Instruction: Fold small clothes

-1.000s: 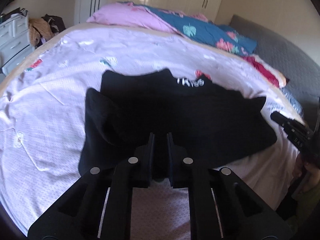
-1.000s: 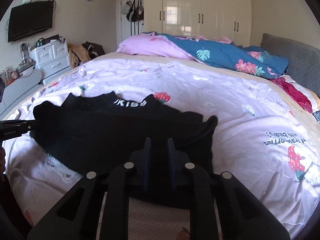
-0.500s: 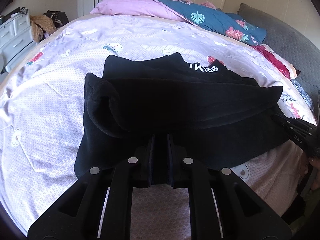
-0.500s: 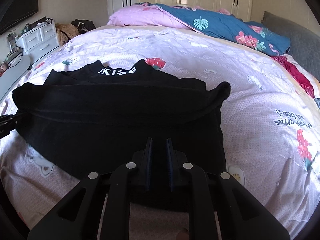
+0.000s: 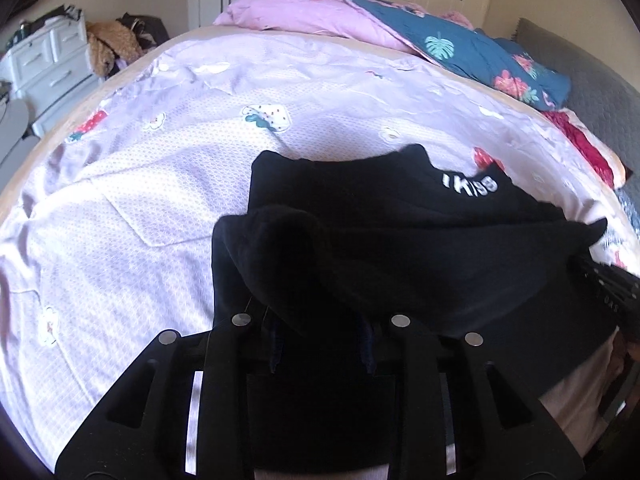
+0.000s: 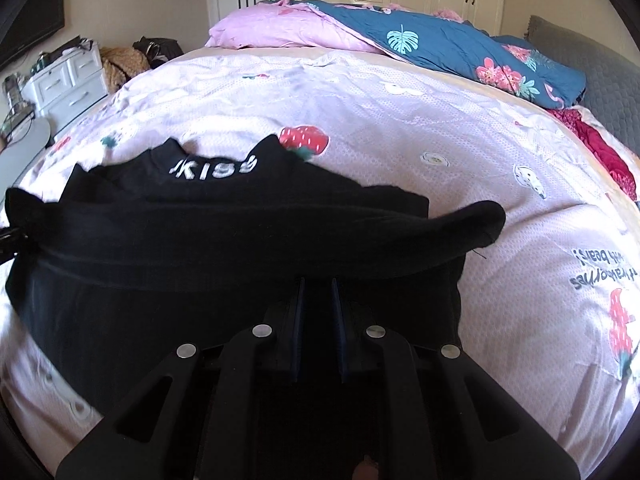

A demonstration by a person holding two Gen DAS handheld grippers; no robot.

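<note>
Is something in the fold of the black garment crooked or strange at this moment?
Slightly. The folded-over edge of the black garment is not even: its right end sticks out past the layer beneath as a rounded flap, beside the right gripper. At the left gripper, cloth bunches over the fingers. No damage shows.

Bed under my cameras, with what lies on it

I see the bed in a lilac strawberry-print sheet; a black top lettered "KISS" lies on its near part, a pink pillow and blue floral quilt at the far end.
</note>
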